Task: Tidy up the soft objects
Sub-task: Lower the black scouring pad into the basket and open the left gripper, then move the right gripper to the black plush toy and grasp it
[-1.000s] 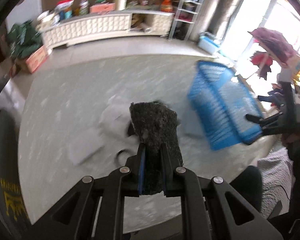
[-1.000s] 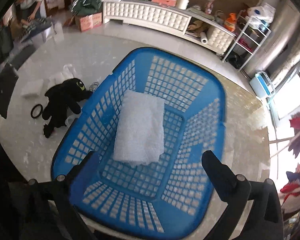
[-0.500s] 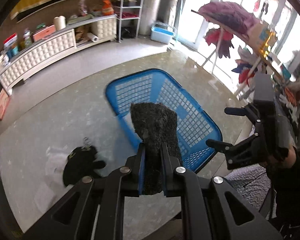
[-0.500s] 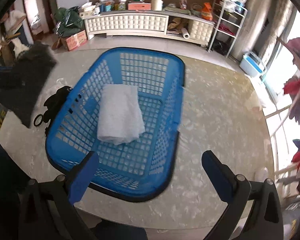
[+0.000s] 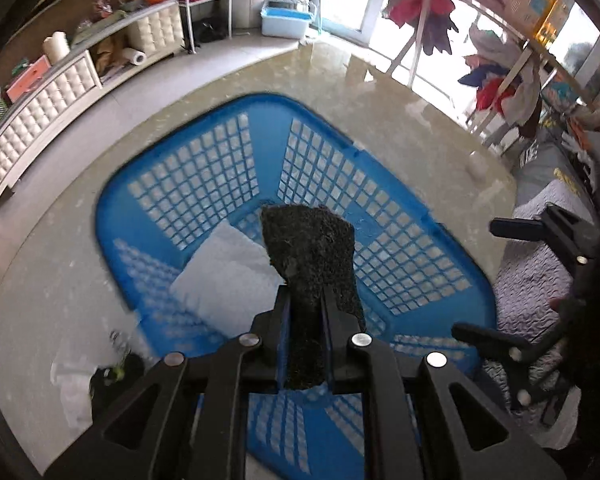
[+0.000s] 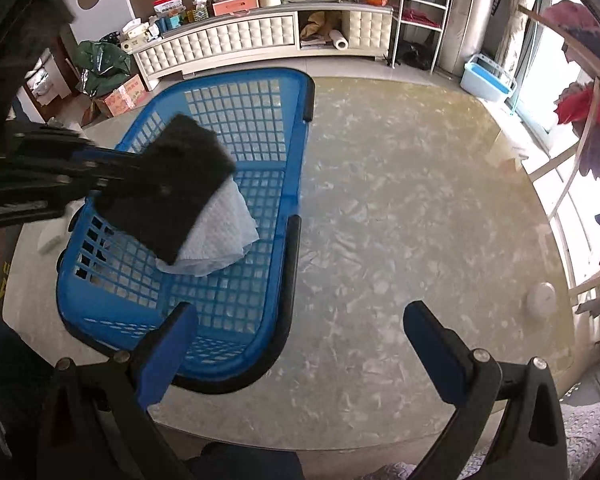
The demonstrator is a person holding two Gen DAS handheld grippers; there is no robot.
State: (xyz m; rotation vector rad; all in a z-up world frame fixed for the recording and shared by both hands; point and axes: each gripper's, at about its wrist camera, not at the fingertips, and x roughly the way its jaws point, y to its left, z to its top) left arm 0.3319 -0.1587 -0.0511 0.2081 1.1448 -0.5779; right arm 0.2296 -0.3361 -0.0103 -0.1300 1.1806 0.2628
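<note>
My left gripper is shut on a dark grey cloth pad and holds it above the blue laundry basket. A folded white towel lies inside the basket. In the right wrist view the left gripper holds the dark cloth over the basket and partly covers the white towel. My right gripper is open and empty, near the basket's front right corner above the table.
The basket sits on a round marble table. A black plush toy and white cloths lie on the table left of the basket. A small white disc sits near the table's right edge. A clothes rack stands behind.
My left gripper has swung right with the dark cloth, from above the plush toy to over the basket. My right gripper has moved right, off the basket.
</note>
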